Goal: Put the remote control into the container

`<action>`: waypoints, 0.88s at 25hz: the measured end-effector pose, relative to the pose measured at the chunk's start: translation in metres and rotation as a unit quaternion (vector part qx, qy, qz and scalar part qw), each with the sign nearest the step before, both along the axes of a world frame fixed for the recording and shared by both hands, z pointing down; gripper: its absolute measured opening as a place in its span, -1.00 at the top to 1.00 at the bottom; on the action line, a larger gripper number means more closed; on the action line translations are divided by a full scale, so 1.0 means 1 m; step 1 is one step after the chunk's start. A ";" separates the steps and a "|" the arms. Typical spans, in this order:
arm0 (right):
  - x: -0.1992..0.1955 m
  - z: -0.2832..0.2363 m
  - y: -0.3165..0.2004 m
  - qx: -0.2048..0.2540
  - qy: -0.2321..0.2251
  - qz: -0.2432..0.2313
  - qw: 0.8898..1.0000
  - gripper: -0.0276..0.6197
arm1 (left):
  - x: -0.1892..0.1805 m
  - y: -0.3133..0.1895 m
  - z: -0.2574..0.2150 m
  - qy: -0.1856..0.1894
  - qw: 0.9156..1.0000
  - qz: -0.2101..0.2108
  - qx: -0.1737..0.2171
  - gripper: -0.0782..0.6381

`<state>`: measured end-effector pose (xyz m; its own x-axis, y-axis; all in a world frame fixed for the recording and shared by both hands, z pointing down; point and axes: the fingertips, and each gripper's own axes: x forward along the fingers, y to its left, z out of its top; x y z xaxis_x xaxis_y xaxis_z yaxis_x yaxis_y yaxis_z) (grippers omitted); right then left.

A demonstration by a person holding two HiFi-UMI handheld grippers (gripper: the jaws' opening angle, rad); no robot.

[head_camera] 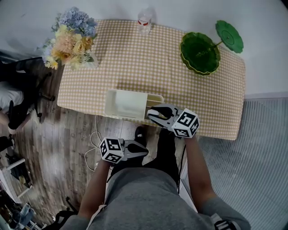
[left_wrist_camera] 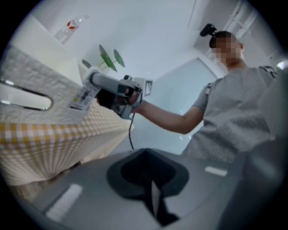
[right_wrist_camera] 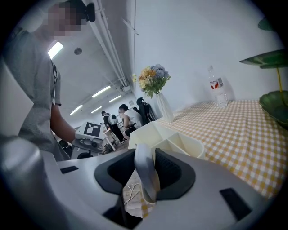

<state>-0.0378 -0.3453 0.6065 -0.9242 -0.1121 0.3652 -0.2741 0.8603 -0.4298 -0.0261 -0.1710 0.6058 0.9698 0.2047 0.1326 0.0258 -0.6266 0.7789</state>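
Right hand-held gripper (head_camera: 153, 117) grasps remote control (right_wrist_camera: 145, 173) at container (head_camera: 123, 104); left hand-held gripper (head_camera: 143, 149) clenched, empty

Left tongs (left_wrist_camera: 153, 191), closed and empty, fill the foreground. Beyond, the right tongs (left_wrist_camera: 95, 85) hold a remote control (left_wrist_camera: 82, 96) above the checkered bench (left_wrist_camera: 54, 134), beside a white container (left_wrist_camera: 31, 85).

Overhead, two low views; shared table (head_camera: 135, 58)

A table (head_camera: 135, 67) covered in yellow-and-white checks stands against a plain white wall (head_camera: 189, 9). Beneath it is a wood-plank floor (head_camera: 58, 148), which meets grey ribbed flooring (head_camera: 256, 152) on the right. Long strip lights (right_wrist_camera: 101, 92) cross the ceiling (right_wrist_camera: 85, 67).
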 end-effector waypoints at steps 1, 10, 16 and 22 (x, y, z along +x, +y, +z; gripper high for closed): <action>-0.001 -0.002 0.000 -0.002 -0.004 0.003 1.000 0.54 | -0.001 -0.001 0.000 -0.001 1.000 0.001 0.002 0.78; 0.008 -0.016 -0.017 0.022 0.001 0.037 0.999 0.54 | 0.000 -0.010 -0.007 0.000 1.000 0.002 0.018 0.78; 0.018 -0.023 -0.029 0.035 0.002 0.056 0.998 0.54 | 0.006 -0.014 -0.010 0.002 1.000 0.000 0.025 0.78; 0.025 -0.036 -0.031 0.051 -0.004 0.069 0.996 0.54 | 0.007 -0.025 -0.012 0.002 0.999 -0.020 0.042 0.78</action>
<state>-0.0132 -0.3766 0.5710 -0.9001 -0.2741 0.3388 -0.3895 0.8545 -0.3437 -0.0187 -0.1964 0.5938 0.9775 0.1533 0.1446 0.0012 -0.6902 0.7236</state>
